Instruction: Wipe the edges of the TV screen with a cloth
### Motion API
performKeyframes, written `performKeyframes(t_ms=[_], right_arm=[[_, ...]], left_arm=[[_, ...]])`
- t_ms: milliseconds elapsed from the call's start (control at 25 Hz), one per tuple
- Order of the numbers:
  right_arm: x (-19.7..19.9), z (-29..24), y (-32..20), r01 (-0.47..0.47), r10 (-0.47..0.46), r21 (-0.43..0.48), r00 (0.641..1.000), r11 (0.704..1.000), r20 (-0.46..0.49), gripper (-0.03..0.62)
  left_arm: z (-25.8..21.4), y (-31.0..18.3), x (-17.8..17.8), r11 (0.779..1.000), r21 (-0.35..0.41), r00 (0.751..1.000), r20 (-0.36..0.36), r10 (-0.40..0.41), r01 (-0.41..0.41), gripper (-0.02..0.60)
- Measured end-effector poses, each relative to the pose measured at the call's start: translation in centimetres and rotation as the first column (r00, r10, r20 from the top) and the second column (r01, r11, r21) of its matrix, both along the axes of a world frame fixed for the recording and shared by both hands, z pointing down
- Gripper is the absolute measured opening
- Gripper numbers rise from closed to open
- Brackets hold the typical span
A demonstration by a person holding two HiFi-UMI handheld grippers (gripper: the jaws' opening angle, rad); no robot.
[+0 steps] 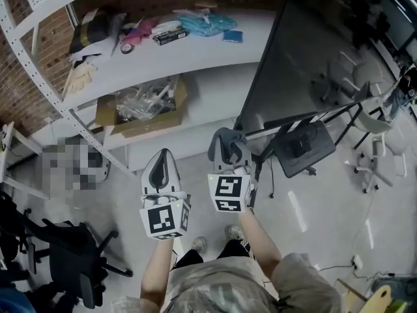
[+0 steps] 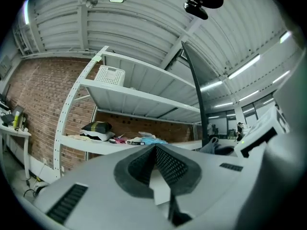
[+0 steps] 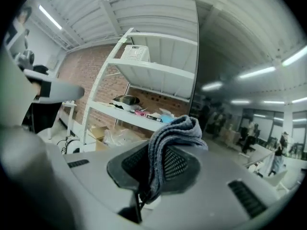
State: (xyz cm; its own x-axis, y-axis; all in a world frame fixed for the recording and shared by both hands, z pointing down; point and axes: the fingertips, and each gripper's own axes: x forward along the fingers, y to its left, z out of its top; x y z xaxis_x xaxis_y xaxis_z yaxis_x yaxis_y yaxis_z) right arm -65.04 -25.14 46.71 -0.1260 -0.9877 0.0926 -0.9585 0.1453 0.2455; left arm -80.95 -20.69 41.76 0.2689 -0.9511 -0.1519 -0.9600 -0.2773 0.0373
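Observation:
The big dark TV screen [image 1: 313,57] stands on a wheeled stand at the right of the head view; its left edge [image 3: 197,56] runs straight up in the right gripper view. A grey cloth [image 3: 168,143] is pinched in my right gripper [image 1: 227,150], which is shut on it and sits just left of the screen's lower left corner. The cloth [image 1: 225,137] bunches above the jaws. My left gripper [image 1: 162,165] is shut with nothing in it, held beside the right one; in the left gripper view its jaws meet at the tip [image 2: 155,147].
White metal shelving [image 1: 163,51] with clutter and a cardboard box [image 1: 140,106] stands behind the grippers. The TV stand's black base and tray [image 1: 303,147] are at the right. Black office chairs [image 1: 65,253] stand at the lower left, white chairs [image 1: 374,155] at the far right.

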Motion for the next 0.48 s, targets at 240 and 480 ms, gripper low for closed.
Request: performKeyframes(t_ms=[240, 480], right_arm=[[-0.1, -5.6, 0.4, -0.068, 0.071, 0.089, 0.997, 0.994, -0.025, 0.049], [0.0, -13.1, 1.0, -0.080, 0.096, 0.195, 0.993, 0.977, -0.075, 0.050]], left_arm=[[-2.2, -0.6, 1.0, 0.991, 0.057, 0.992, -0.011, 0.125, -0.124, 0.014], [-7.8, -1.6, 2.8, 0.970, 0.127, 0.977, -0.005, 0.211, -0.209, 0.014]])
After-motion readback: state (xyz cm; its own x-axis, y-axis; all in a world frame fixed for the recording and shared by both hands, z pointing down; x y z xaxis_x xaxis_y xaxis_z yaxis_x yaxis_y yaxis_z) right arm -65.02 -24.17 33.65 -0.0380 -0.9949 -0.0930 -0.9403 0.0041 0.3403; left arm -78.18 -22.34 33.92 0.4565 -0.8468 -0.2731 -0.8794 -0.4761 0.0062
